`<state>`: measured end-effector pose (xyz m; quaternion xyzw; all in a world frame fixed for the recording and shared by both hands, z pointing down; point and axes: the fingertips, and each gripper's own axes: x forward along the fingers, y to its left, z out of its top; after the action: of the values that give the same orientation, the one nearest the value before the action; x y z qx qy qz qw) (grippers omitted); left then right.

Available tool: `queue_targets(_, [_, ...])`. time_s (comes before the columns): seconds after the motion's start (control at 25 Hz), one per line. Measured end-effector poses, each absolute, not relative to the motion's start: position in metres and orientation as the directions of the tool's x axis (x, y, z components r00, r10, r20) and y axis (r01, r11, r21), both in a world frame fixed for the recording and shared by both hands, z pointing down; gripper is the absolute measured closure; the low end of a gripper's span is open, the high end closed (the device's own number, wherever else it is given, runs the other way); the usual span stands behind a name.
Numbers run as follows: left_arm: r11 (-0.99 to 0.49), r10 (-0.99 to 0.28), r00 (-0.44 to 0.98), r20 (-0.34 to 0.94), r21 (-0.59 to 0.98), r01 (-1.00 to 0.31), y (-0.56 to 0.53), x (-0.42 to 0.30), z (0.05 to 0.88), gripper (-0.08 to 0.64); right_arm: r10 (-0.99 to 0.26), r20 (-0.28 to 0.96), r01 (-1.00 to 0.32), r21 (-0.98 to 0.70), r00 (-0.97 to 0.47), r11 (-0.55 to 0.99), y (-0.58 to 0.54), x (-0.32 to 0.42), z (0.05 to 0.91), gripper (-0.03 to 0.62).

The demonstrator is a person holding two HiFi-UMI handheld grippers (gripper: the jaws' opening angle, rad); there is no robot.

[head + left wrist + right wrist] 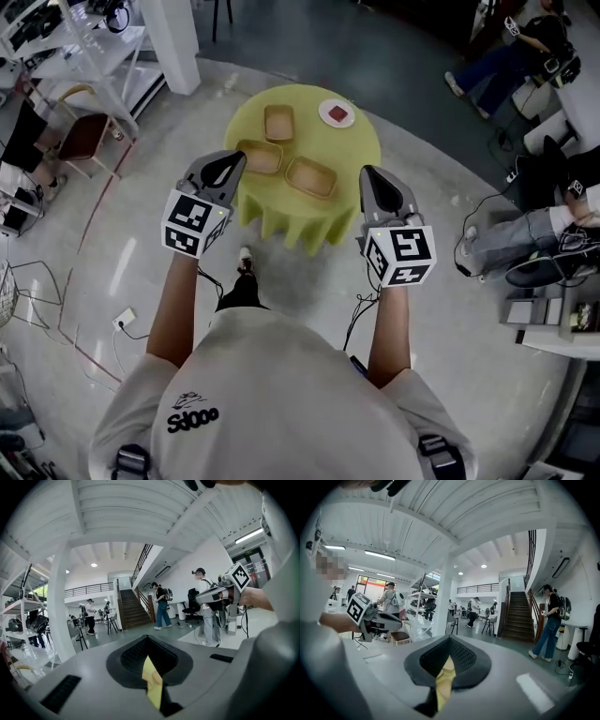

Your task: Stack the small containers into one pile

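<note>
Yellow-green round table (pixel 361 141), head view: three tan small containers lie unstacked on top, one at the far side (pixel 278 122), two nearer (pixel 262 157) (pixel 311 176), close together. White saucer (pixel 337 113) with a red piece sits beside them. Left gripper (pixel 236 159) and right gripper (pixel 367 173) hang over the near edge, well apart.

Left gripper view: left gripper (pixel 149 641) jaws clenched, nothing held; yellow sliver shows through the seam.

Right gripper view: right gripper (pixel 449 641) jaws likewise clenched on nothing.

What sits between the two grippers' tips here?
Head view: the left container and right container, on the yellow table, lie between left gripper and right gripper.
</note>
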<state>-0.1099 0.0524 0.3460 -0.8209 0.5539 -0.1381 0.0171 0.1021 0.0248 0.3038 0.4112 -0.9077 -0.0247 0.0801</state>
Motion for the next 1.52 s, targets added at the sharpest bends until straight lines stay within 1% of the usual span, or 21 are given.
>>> queue_targets(0.4, [-0.394,-0.91,0.36,0.204,-0.158,-0.905,-0.054,-0.176,0.341,0.554,-0.752,0.15,-0.74,0.133,-0.642,0.659,-0.078,0.033,0.299,0.581])
queue_targets(0.92, [-0.442,-0.876,0.4,0.268,-0.115,-0.89,-0.143,-0.231,0.369,0.554,-0.783,0.209,-0.782,0.11,-0.586,0.614,-0.159,-0.016,0.324,0.581])
queue_targets(1.08, [-0.453,-0.862,0.412,0.297,-0.084,-0.888,-0.157,-0.238,0.391,0.554,-0.79,0.228,-0.793,0.098,-0.57,0.601,-0.17,-0.02,0.334,0.581])
queue_targets(1.24, [-0.445,-0.842,0.41,0.351,-0.021,-0.895,-0.164,-0.24,0.433,0.551,-0.781,0.264,-0.795,0.077,-0.565,0.601,-0.18,-0.015,0.35,0.581])
queue_targets(1.36, [-0.418,-0.823,0.387,0.416,0.02,-0.908,-0.159,-0.239,0.469,0.528,-0.763,0.293,-0.786,0.058,-0.577,0.616,-0.186,-0.009,0.365,0.581])
queue_targets(1.52, [-0.377,-0.808,0.355,0.47,0.049,-0.925,-0.159,-0.234,0.497,0.526,-0.729,0.323,-0.754,0.066,-0.603,0.653,-0.197,-0.004,0.38,0.581])
